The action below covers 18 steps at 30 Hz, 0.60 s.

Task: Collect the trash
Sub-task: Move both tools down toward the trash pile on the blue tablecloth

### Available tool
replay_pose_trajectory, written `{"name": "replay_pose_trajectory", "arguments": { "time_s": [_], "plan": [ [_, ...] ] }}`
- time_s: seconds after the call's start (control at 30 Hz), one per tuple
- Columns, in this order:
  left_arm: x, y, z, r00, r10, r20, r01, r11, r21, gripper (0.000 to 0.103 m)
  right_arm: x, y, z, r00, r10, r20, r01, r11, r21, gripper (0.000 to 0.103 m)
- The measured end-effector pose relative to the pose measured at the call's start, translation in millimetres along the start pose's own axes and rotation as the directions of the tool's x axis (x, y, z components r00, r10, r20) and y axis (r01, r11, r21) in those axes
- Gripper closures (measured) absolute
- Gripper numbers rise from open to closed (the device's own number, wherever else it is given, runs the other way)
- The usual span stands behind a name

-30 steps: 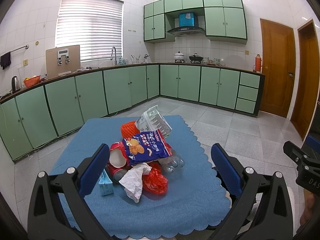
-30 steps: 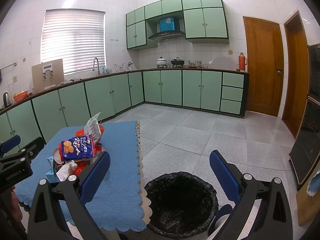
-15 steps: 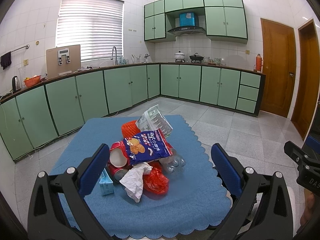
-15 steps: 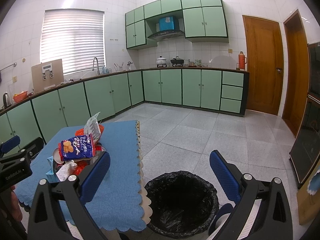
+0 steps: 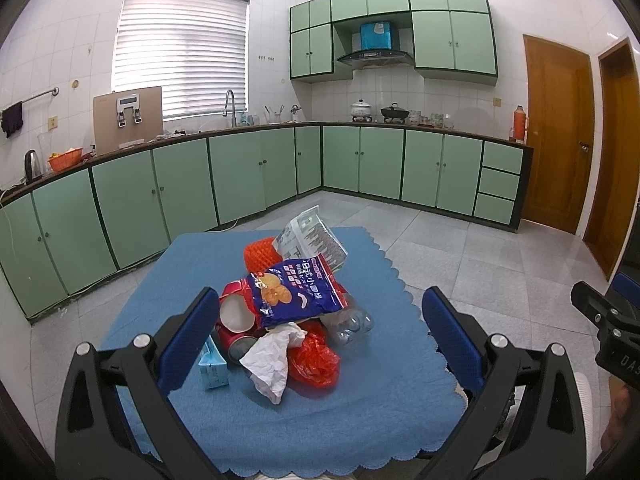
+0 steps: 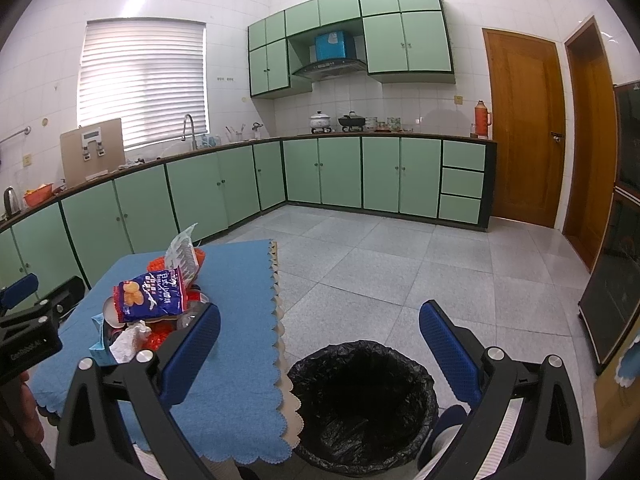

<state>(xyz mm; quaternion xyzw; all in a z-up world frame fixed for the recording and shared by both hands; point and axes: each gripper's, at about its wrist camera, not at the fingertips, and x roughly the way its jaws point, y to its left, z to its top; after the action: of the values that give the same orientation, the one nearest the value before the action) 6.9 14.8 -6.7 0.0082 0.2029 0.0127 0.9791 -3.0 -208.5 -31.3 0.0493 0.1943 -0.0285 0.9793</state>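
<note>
Two grippers: left gripper (image 5: 318, 330) and right gripper (image 6: 320, 346), both held with jaws spread wide and empty.
Counter: covered by a blue scalloped cloth (image 5: 384, 400), carrying the trash near its middle.
Bin: black-lined trash bin (image 6: 362, 400) on the floor just beside the counter's edge, under the right gripper.
Trash pile: blue snack bag (image 5: 298, 294) on top, silver wrapper (image 5: 312, 240) behind, red plastic bag (image 5: 314, 364), white tissue (image 5: 272, 360), clear bottle (image 5: 352, 324), red cups (image 5: 236, 312), small teal carton (image 5: 212, 370).
</note>
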Motion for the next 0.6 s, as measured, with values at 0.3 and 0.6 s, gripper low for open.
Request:
{"name": "replay_pose_trajectory", "arguments": {
  "time_s": [0.3, 0.6],
  "plan": [
    [18, 25, -7, 0.999, 0.051, -0.007, -0.051, 0.998, -0.021, 0.005, 13, 0, 3, 1.0, 0.028, -0.01, -0.028, 1.0, 0.004, 0.006],
    [58, 70, -25, 0.987, 0.145, -0.063, -0.148, 0.988, -0.04, 0.005, 57, 25, 8, 0.989, 0.136, -0.05, -0.137, 0.99, -0.015, 0.014]
  ]
}}
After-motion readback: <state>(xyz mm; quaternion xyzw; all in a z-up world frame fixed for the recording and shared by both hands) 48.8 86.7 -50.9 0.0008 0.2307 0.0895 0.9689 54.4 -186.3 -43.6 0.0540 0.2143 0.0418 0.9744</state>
